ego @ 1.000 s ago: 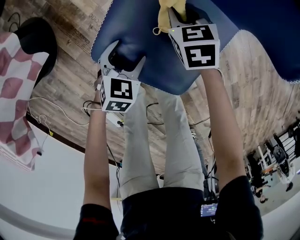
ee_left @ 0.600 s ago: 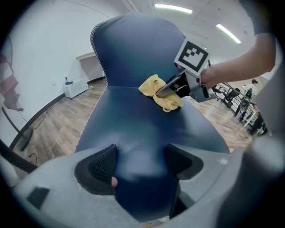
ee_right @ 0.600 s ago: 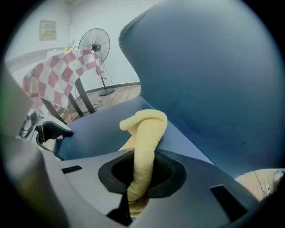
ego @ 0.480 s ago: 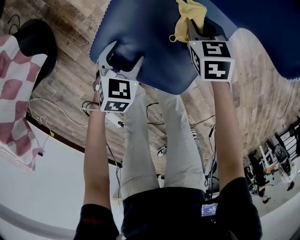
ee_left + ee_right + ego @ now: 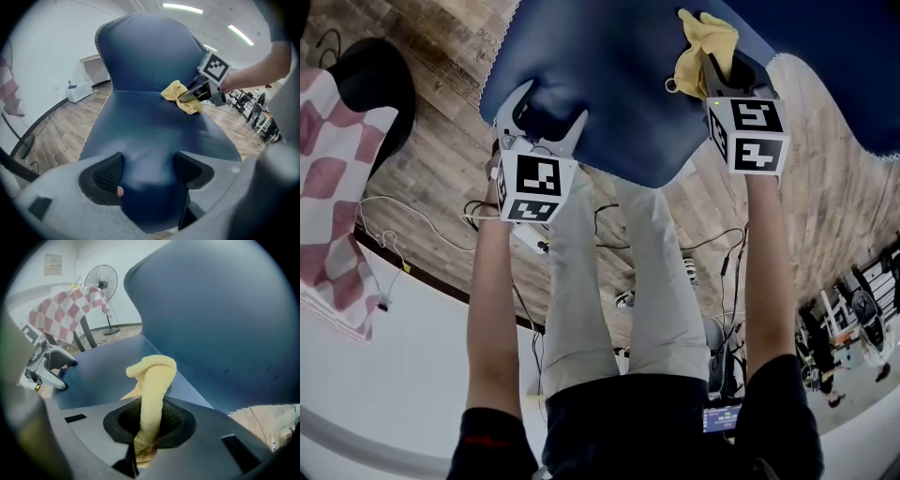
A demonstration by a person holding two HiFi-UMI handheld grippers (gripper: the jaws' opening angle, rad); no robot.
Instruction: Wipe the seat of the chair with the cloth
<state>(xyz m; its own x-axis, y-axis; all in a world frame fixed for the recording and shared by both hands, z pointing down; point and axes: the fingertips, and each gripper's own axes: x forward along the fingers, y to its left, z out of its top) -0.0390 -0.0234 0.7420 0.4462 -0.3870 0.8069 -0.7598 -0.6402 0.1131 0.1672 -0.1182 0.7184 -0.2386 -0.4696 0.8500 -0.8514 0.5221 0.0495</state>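
Observation:
The blue chair seat (image 5: 609, 84) fills the top of the head view, with its backrest (image 5: 145, 51) rising behind. My right gripper (image 5: 717, 67) is shut on a yellow cloth (image 5: 705, 42), which bunches out past the jaws and rests on the seat's right side (image 5: 154, 380). In the left gripper view the cloth (image 5: 180, 96) lies near the seat's back. My left gripper (image 5: 546, 111) sits at the seat's front edge, jaws spread wide over the blue fabric (image 5: 150, 126), holding nothing.
A red-and-white checked cloth (image 5: 337, 178) hangs on a stand at the left, beside a black standing fan (image 5: 101, 280). Cables (image 5: 412, 216) trail over the wooden floor. The person's legs (image 5: 619, 281) stand right before the chair.
The right gripper has dragged the yellow cloth rightward and nearer across the seat. The left gripper has stayed at the front edge.

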